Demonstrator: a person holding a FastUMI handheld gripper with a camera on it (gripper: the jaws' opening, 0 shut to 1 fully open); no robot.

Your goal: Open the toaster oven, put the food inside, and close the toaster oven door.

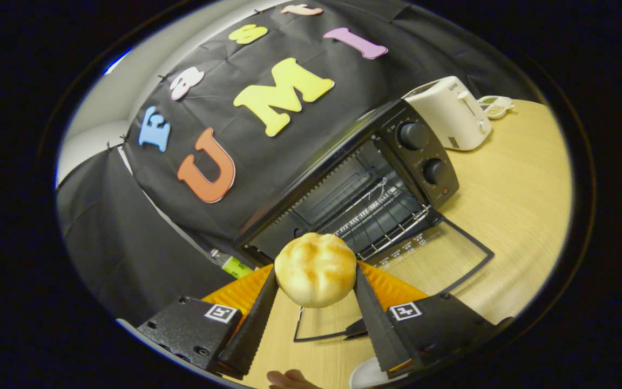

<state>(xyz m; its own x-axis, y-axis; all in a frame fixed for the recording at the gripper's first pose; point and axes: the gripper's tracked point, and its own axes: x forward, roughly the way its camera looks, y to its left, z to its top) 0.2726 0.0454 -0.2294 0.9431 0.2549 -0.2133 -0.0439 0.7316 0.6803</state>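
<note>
While held above the wooden table (pixel 511 194), gripper (pixel 315 294) clamped on bun (pixel 315 268), both fingers (pixel 257 319) pressing its sides. Bun positioned just in front of toaster oven (pixel 376 178), over its lowered glass door (pixel 440 254). Oven cavity open, wire rack (pixel 381 216) visible inside. Two knobs (pixel 413 135) on oven's control panel. White toaster (pixel 451 113) standing beyond oven, small dish (pixel 497 106) beside it.
</note>
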